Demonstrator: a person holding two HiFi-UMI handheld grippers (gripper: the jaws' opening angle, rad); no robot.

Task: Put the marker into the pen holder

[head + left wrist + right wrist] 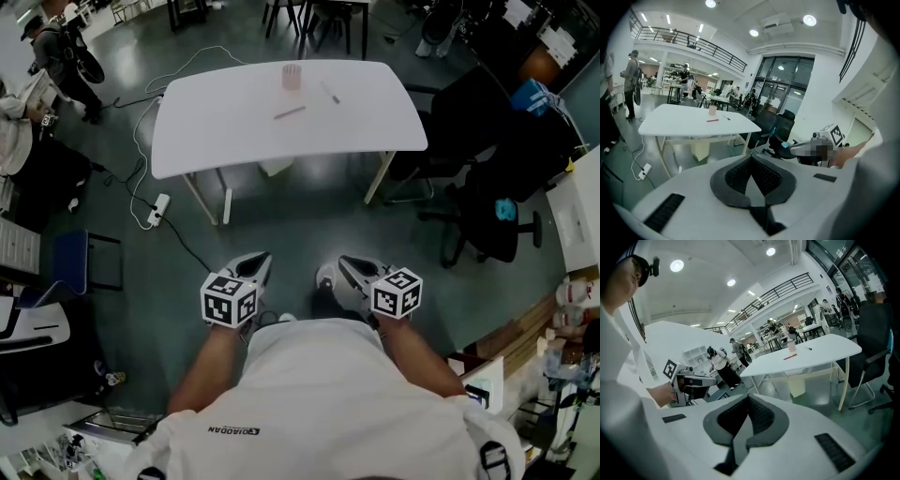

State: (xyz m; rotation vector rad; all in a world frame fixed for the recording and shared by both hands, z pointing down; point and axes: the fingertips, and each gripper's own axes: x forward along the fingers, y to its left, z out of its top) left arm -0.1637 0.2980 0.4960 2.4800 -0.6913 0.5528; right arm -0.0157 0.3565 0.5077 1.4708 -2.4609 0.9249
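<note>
Not started. Slim red marker (290, 112) lies flat on the white rounded table (216, 141), near the pink cylindrical pen holder (292, 77). Left gripper (255, 263) and right gripper (348, 267) are both closed on nothing, well apart from the table. Pick and drop both remain.

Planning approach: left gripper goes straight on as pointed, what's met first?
Left gripper crosses open air, then probably meets the near right corner of the white table; it may miss toward the black chair. Depth unclear.

Head view downward, gripper views facing table (234, 131)
</note>
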